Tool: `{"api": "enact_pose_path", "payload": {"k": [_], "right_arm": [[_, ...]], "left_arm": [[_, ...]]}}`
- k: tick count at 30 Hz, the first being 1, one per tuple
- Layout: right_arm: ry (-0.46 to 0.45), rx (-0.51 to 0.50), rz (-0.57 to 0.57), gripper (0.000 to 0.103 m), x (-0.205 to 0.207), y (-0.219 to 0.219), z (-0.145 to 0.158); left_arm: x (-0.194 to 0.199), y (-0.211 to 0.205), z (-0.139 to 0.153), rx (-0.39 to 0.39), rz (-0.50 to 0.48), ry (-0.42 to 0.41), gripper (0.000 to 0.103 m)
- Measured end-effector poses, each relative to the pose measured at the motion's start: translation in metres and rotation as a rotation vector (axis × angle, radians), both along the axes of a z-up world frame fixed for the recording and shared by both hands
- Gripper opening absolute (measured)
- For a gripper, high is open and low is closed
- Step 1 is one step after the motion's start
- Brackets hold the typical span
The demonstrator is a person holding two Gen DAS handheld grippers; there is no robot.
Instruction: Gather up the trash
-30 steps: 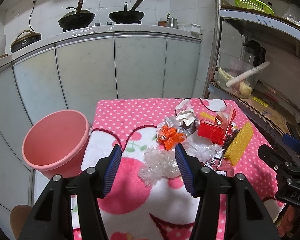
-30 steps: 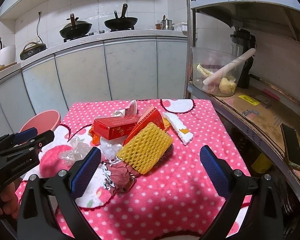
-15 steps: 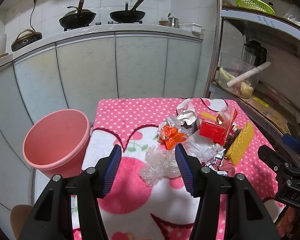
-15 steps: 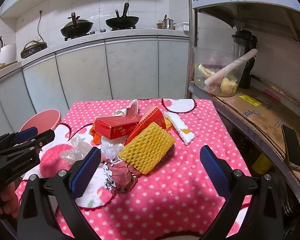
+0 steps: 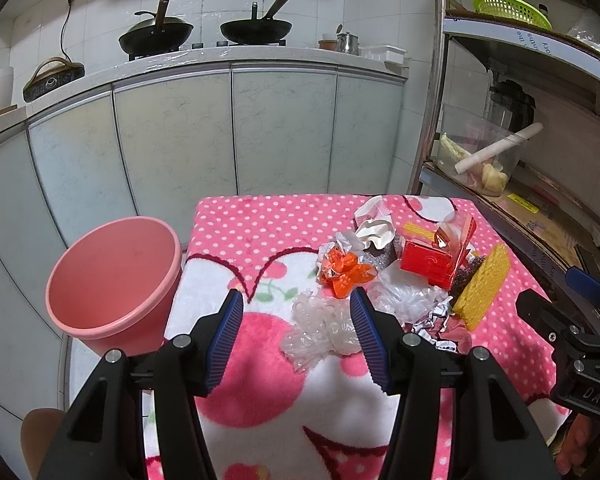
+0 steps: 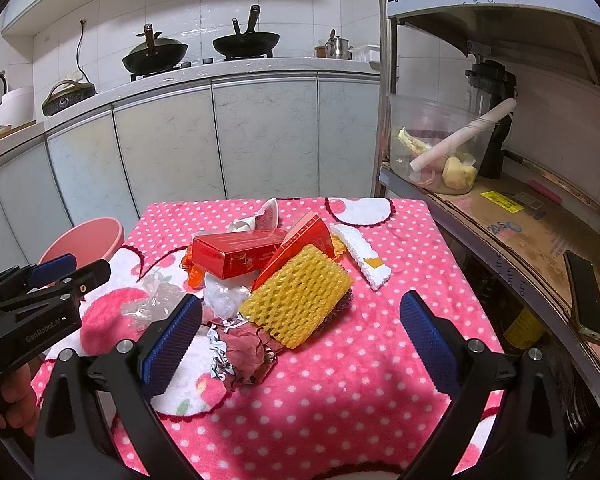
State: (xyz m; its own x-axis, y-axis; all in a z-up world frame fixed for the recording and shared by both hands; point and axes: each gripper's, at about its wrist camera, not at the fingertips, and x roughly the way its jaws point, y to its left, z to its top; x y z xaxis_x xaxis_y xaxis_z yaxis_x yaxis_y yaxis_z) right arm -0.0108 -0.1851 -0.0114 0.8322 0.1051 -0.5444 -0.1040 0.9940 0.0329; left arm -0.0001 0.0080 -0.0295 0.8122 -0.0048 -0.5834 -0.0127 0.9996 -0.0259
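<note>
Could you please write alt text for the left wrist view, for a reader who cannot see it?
The open left claw hovers over crumpled clear plastic on a pink polka-dot tablecloth, beside a trash pile of orange wrapper, red box and yellow foam net. An empty-looking pink bucket stands left of the table.

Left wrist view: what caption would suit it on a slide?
Open left tongs poised over crumpled clear plastic, beside a trash pile and a pink bin.

A fluffy polka-dot cloth covers the table (image 6: 372, 364). On it lie a glossy red cardboard box (image 6: 236, 254), yellow foam netting (image 6: 298, 294) just beside the box, crinkled clear plastic film (image 5: 324, 328) and crumpled shiny foil (image 5: 374, 232). The pink bucket (image 5: 112, 284) beside the table looks smooth matt plastic.
</note>
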Motion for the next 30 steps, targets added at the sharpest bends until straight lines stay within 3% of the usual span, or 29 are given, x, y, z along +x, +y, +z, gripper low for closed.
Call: {"api": "enact_pose_path", "payload": {"k": [30], "right_arm": [[-0.01, -0.017, -0.027, 0.1, 0.0, 0.008, -0.003]], "left_arm": [[0.002, -0.007, 0.001, -0.009, 0.003, -0.003, 0.055]]}}
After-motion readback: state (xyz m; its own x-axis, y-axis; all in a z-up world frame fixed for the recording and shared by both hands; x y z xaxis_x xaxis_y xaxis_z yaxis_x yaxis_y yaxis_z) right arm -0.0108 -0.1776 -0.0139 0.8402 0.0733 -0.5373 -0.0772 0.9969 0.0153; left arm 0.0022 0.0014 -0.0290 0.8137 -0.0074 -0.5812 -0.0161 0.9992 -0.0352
